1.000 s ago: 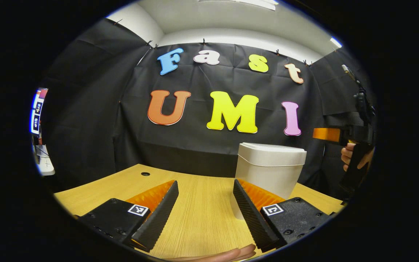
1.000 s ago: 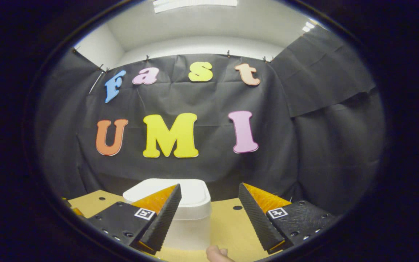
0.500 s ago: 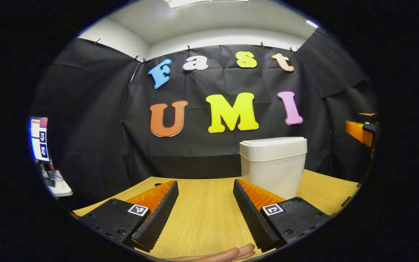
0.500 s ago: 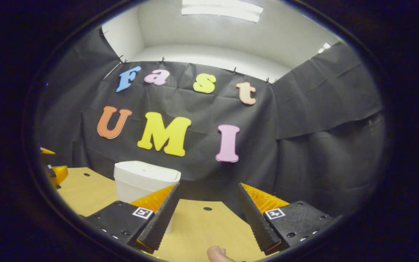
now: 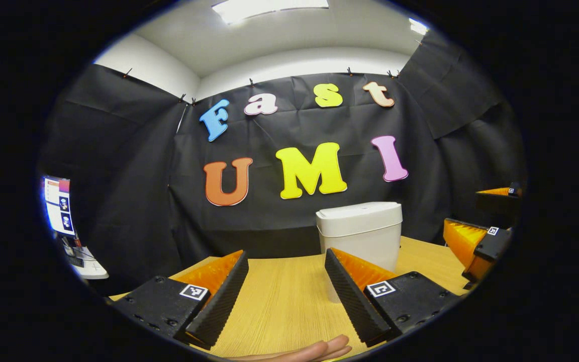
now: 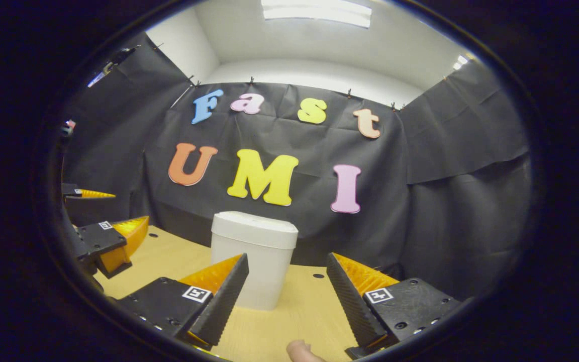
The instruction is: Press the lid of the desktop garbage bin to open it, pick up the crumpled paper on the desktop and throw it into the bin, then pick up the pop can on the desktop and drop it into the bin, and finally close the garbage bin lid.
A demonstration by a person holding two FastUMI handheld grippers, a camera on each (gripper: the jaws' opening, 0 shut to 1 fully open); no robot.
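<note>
Bright ceiling light [image 5: 269, 7], sharp frames, bowed edges.

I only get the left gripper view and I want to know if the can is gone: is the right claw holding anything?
Observer: No. In the right gripper view the right claw is open, with nothing between its fingers.
Operator: Does the bin look shut from over there?
Observer: Yes. Seen from that side, the lid sits flat on the bin.
Operator: Is there anything on the table next to it?
Observer: Just a small round hole in the tabletop, close beside the bin.
</note>
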